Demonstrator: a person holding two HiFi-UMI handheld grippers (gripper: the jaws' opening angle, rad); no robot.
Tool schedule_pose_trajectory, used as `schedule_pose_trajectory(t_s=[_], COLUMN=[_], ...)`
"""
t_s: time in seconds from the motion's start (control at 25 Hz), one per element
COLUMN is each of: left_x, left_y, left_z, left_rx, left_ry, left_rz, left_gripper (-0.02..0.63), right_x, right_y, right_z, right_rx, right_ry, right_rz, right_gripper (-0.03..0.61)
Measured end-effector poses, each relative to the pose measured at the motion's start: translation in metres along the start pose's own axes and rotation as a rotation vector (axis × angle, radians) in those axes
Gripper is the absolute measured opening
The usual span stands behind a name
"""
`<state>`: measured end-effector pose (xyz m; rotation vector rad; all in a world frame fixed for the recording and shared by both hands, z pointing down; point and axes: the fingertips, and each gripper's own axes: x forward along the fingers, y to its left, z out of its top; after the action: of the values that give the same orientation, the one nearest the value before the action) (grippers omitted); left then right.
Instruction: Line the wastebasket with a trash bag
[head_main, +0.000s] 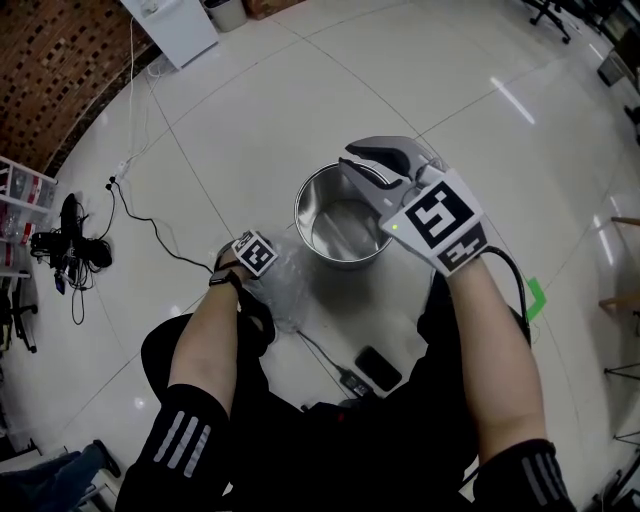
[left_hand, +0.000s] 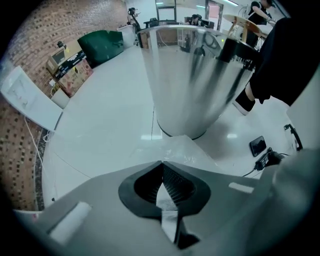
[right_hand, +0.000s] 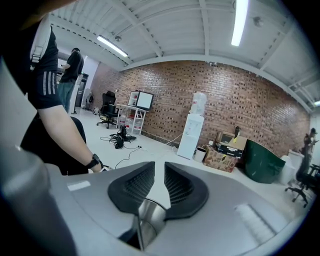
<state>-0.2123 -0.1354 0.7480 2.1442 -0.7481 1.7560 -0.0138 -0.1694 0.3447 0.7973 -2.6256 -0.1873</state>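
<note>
A shiny metal wastebasket (head_main: 340, 235) stands upright on the white floor; it fills the upper middle of the left gripper view (left_hand: 192, 75). A clear, crumpled trash bag (head_main: 287, 290) lies on the floor to its left. My left gripper (head_main: 264, 270) points steeply down onto the bag. Its jaws (left_hand: 161, 167) are shut on a fold of the clear film (left_hand: 182, 150). My right gripper (head_main: 362, 162) reaches over the bin's near-right rim. In the right gripper view, the steel rim (right_hand: 149, 215) sits between the pads (right_hand: 137, 187), which are shut on it.
A black phone (head_main: 378, 368) and a charger with its cable (head_main: 352, 382) lie on the floor by my knees. Cables and gear (head_main: 75, 245) spread at the far left. A white cabinet (head_main: 175, 28) stands at the back. A person (right_hand: 70, 70) stands near the brick wall.
</note>
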Motion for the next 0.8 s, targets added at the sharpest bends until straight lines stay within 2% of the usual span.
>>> schedule_pose_trajectory(t_s=[0.16,0.28,0.6,0.8], left_x=[-0.027,-0.054,-0.153,-0.209], left_y=[0.023,0.041,0.082,0.083], left_z=[0.01,0.032,0.093,0.135], left_rx=[-0.036,-0.028,0.101,0.177], left_ry=[-0.046,-0.107,-0.253,-0.362], left_rz=[0.07,0.112,0.233,0.304], left_gripper=[-0.005,-0.005,-0.005,-0.005], right_x=[-0.005,-0.006,-0.01,-0.015], right_y=[-0.005,-0.009,-0.02,-0.024], right_z=[-0.002,-0.008,-0.007,-0.009], right_rx=[0.018,0.026,0.044,0.053], right_ry=[-0.001,0.01,0.007,0.0], right_rz=[-0.02,-0.031,-0.056,-0.071], right_gripper=[0.067,0.068,0.069,0.067])
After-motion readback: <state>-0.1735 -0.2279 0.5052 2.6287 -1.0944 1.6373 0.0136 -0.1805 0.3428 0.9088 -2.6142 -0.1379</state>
